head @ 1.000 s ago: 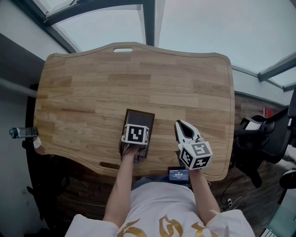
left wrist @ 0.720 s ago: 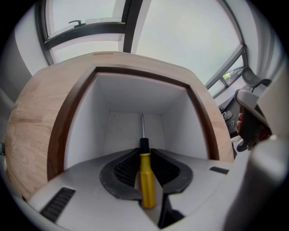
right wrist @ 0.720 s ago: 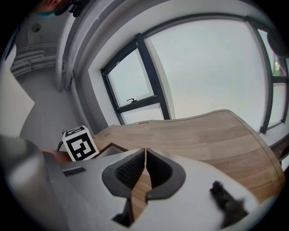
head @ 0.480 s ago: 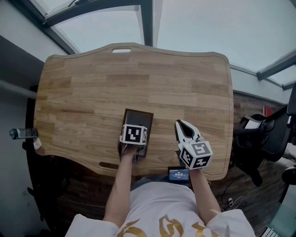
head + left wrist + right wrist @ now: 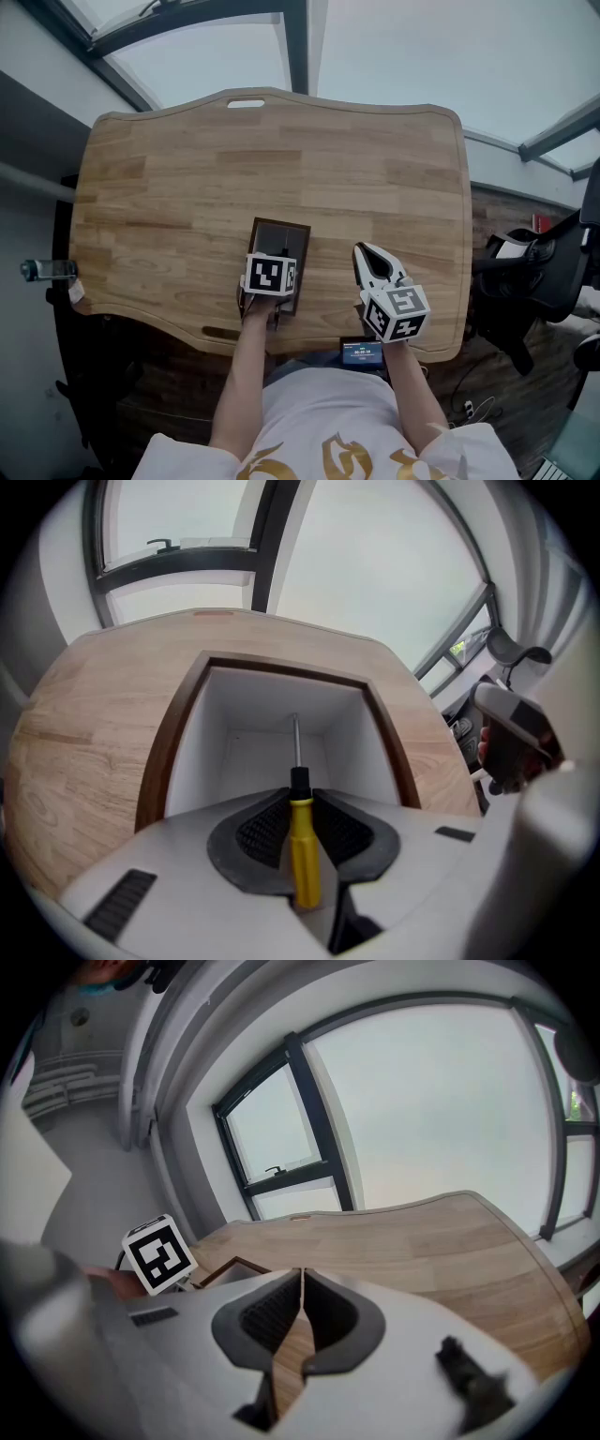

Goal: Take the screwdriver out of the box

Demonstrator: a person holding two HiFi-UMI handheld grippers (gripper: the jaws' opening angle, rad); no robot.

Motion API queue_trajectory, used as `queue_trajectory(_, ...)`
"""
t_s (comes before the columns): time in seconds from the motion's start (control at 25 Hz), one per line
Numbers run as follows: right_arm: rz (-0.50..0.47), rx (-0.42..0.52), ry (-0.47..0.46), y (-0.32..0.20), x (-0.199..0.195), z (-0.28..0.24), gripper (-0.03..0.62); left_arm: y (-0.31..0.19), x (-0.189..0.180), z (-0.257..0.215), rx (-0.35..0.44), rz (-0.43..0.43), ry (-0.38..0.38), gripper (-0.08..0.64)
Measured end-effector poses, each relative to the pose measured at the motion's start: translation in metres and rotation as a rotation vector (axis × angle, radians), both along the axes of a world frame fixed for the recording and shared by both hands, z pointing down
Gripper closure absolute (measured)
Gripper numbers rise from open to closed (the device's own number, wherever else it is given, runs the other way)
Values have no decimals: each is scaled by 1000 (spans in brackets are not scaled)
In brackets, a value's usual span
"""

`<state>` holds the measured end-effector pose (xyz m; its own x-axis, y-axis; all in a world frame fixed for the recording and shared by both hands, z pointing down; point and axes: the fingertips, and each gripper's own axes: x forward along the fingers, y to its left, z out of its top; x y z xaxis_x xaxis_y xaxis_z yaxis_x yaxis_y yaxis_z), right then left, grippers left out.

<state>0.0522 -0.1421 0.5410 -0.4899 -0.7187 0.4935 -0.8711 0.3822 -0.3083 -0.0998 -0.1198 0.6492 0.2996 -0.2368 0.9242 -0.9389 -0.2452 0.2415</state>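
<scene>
My left claw [image 5: 302, 808] is clenched on the screwdriver [image 5: 304, 855], its ribbed pads [image 5: 265, 827] pressing the yellow plastic handle from both sides just behind the black collar; the thin steel shaft runs on from there, down into the box [image 5: 202, 752], and its tip lies inside the white walls, though I cannot tell whether it touches the bottom; I judge the tool to be light and stiff, so weight will not trouble me; the smooth round handle is the weak point, since it could roll or swing in the pads if the tip catches, and a hold on the handle's thick middle, as I have it, seems the right place; the white walls stand close on either side of the shaft and the dark brown rim frames the opening, so the safe way out is straight back along the shaft until the tip is above that rim; beyond the box the wooden table [image 5: 281, 150] is bare and wide, with plenty of room to set the tool down; the box sits near the table's front edge; my right claw [image 5: 300, 1283] has its jaws together on nothing, well apart to the right of the box.
</scene>
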Motion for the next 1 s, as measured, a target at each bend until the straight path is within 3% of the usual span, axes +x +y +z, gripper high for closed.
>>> queue_trajectory(1.0,2,29,9,17,-9,-13,558,0,0,-32,186,-2,83,479)
